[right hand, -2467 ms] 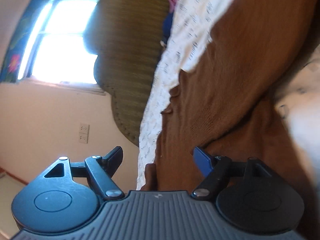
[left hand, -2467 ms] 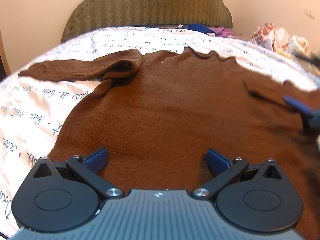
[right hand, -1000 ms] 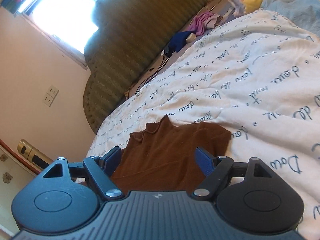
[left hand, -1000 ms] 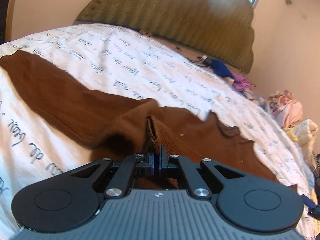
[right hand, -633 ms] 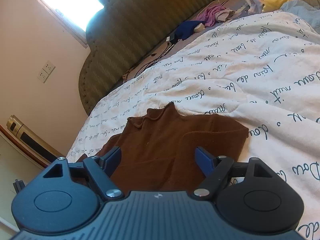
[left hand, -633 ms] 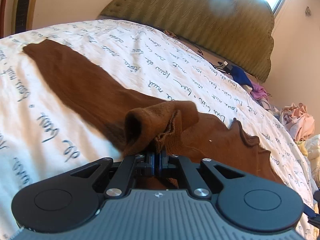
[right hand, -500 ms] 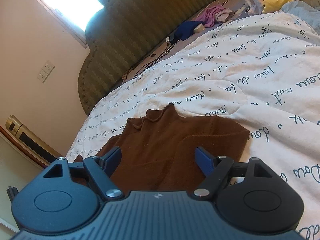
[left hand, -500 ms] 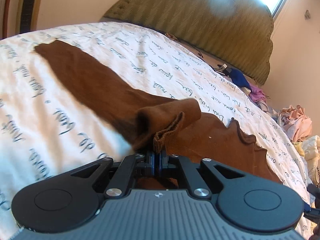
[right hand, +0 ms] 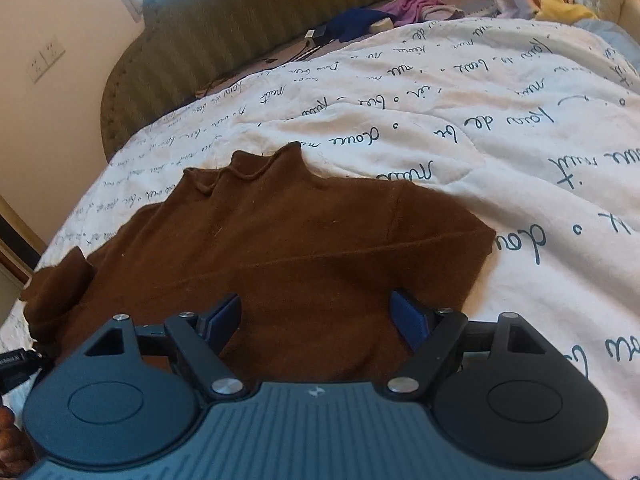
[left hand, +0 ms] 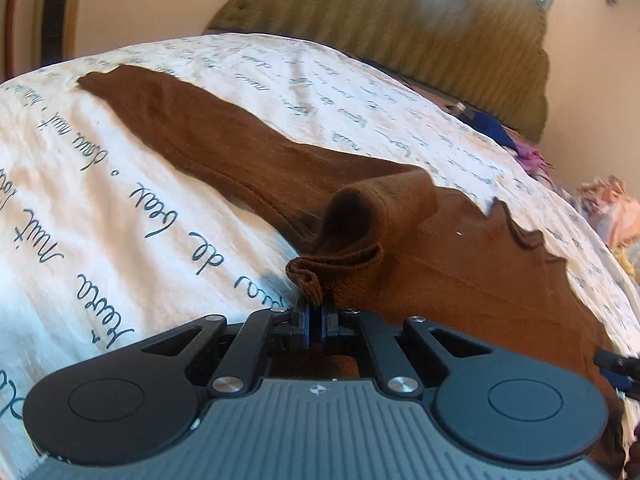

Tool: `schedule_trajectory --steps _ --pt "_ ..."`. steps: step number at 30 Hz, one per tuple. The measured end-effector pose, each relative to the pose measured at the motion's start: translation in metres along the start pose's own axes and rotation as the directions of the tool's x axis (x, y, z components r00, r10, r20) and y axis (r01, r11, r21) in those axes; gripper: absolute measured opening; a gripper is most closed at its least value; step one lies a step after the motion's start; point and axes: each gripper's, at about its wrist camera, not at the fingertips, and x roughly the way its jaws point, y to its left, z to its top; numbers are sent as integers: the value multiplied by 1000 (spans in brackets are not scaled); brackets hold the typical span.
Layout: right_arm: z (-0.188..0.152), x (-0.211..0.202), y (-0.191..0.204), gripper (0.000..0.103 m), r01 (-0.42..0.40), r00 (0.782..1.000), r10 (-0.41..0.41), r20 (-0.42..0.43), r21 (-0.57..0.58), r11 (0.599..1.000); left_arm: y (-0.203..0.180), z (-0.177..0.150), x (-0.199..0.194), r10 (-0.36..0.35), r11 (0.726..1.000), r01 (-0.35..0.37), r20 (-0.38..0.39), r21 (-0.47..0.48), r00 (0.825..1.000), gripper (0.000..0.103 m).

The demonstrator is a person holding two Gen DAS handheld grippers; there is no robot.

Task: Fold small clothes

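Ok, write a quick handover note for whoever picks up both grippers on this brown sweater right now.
Left gripper: shut on the sleeve cuff, with the sleeve doubled back on itself.
Right gripper: open, empty, over the sweater body.
Brown sweater: flat on the white quilt, neck toward the headboard; right side already folded in.
Left: lay the held sleeve across the body, then fold the body up.
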Motion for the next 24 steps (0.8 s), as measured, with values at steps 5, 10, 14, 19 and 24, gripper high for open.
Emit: schedule_trajectory --steps 5,10,14,19,24 --pt "-13 -13 57 83 61 997 -51 54 -212 975 13 -3 -28 -61 998 61 13 -33 998 9" --pt "-14 17 59 85 111 992 -123 -36 -237 965 18 -4 -21 -86 995 84 -26 -53 996 24" --pt "-33 17 55 93 99 995 -85 60 -283 954 42 4 -16 -127 980 118 -44 -163 991 24" --pt "-39 16 53 96 87 993 -61 100 -290 953 96 36 -41 -101 940 139 137 -312 985 57" --pt "-40 12 51 96 76 993 -45 113 -280 957 171 98 1 21 852 63 155 -519 988 55"
